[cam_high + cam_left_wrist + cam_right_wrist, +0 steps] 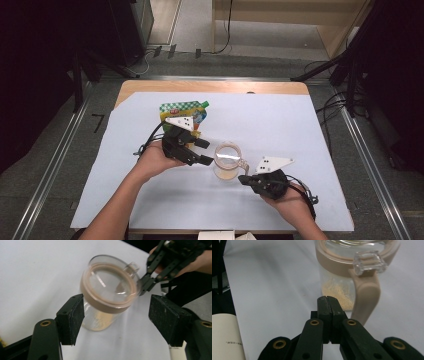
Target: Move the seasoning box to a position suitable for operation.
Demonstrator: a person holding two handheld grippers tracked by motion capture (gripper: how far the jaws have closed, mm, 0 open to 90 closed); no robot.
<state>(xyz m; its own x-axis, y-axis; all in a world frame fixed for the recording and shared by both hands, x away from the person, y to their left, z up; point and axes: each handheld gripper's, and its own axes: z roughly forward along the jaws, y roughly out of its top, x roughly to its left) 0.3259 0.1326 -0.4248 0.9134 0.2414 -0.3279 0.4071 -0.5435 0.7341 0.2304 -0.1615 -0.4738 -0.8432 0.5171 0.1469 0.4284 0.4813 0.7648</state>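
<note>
Where tracks flank it, white-covered table (280,130), grey floor (50,165)

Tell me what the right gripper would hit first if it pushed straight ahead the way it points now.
Most likely the beige handle of the clear jar. The right gripper, jaws shut on nothing, points at the jar's lower wall beside that handle; how far short it stops is hard to judge.

The jar (352,272) is cut off at twelve o'clock in the right gripper view, its lid (110,285) is motion-blurred in the left gripper view, and the green pouch (183,112) is partly hidden at its six o'clock by the left gripper (202,150), its print illegible.
</note>
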